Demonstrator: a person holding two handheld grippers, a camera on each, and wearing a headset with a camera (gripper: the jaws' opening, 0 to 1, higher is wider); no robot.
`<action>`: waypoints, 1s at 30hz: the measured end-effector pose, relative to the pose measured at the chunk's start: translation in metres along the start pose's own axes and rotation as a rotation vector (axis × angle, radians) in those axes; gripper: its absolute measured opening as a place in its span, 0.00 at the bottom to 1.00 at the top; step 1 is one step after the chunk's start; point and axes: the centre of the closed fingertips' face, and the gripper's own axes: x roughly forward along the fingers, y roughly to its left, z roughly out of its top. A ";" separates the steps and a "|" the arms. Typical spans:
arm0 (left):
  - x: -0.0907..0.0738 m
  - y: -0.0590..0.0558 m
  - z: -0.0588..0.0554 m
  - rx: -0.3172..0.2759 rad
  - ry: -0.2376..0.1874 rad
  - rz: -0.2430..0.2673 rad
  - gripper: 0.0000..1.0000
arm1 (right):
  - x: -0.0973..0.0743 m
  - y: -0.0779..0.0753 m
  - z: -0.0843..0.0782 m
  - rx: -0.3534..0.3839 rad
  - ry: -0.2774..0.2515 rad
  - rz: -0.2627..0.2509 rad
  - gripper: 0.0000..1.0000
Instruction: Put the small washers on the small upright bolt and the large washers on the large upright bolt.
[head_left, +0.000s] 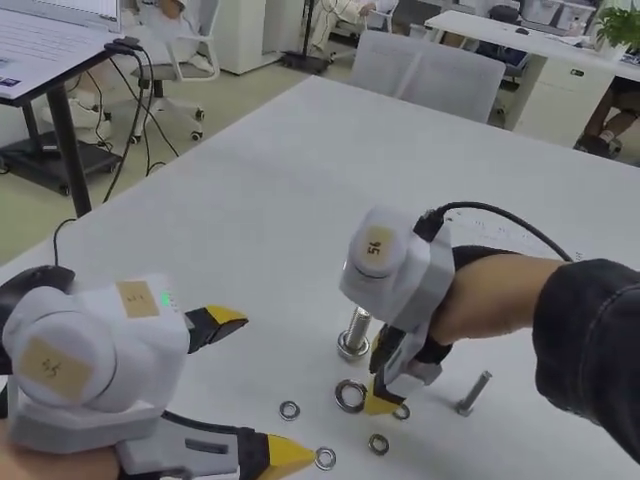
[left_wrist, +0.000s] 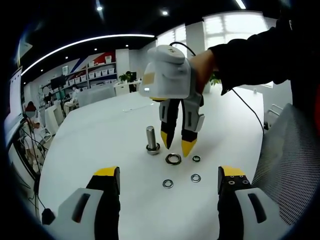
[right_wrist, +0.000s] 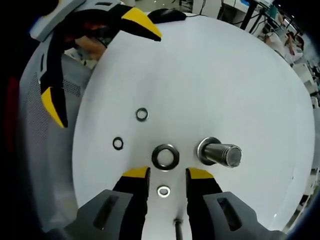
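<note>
Washer (right_wrist: 154, 157): flat shiny steel ring

Large upright bolt (right_wrist: 220, 152) stands just beside right tool (right_wrist: 168, 173).

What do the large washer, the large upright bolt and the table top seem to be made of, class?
Large washer: probably steel, a bright silvery ring with glints.
Large upright bolt: likely steel too, a grey metallic shank with shiny highlights.
Table top: smooth matt white; laminate or painted board, cannot tell which.
</note>
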 end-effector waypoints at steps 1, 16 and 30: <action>0.000 0.000 0.000 0.001 0.001 0.000 0.80 | 0.001 0.000 0.001 -0.002 0.000 -0.001 0.30; -0.003 0.000 -0.001 0.002 0.000 -0.001 0.79 | 0.009 0.007 0.013 -0.039 -0.003 -0.017 0.30; -0.006 -0.001 -0.001 0.005 -0.002 -0.003 0.78 | 0.009 0.003 0.016 -0.029 -0.007 -0.031 0.30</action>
